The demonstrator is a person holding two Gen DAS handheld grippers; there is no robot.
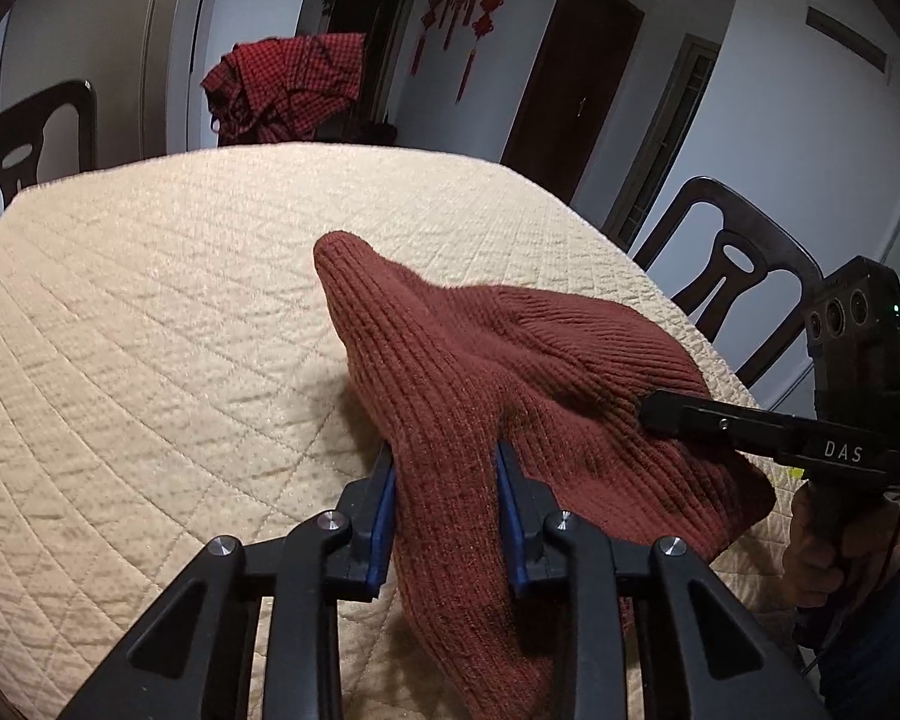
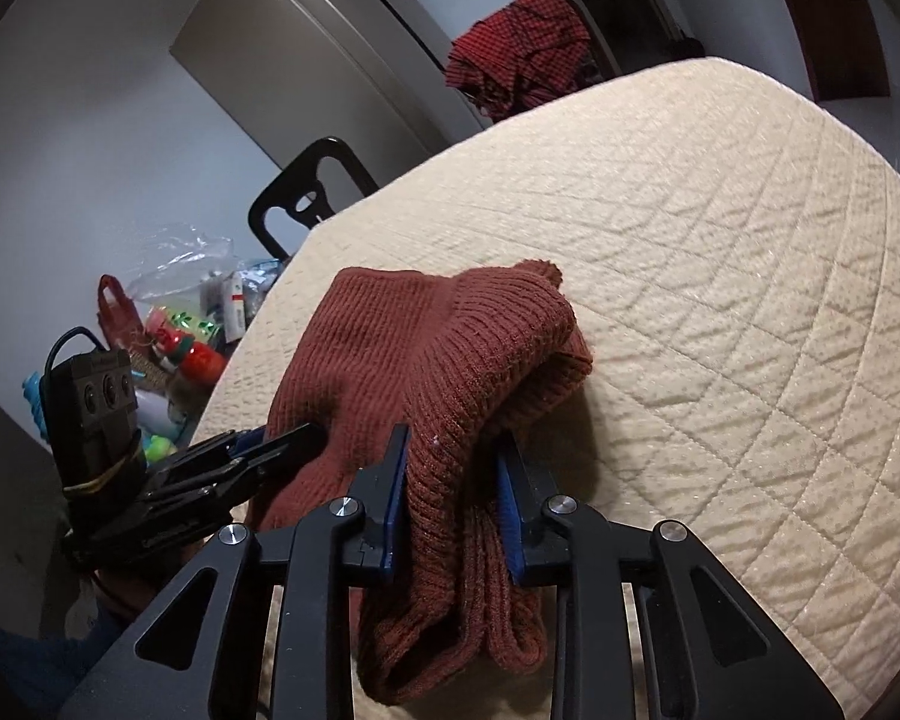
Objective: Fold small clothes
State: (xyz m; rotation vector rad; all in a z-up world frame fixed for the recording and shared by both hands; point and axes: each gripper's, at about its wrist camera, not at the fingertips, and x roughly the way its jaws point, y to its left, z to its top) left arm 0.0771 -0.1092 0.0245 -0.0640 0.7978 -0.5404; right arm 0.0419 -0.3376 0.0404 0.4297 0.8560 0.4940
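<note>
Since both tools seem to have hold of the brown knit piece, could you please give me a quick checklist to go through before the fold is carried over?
1. Left tool clamped on the knit piece: ok, a bunch of fabric sits pinched between its blue pads.
2. Right tool clamped on the same piece: ok, a folded edge is gripped and hangs below it.
3. Far end resting on the quilted cover: ok, the tip lies on it.
4. Landing space ahead: ok, the cover beyond the piece is bare.
5. Edges lined up between the two grips: cannot tell, the fabric is bunched.
6. Red checked cloth out of the way: ok, it sits beyond the far edge.
</note>
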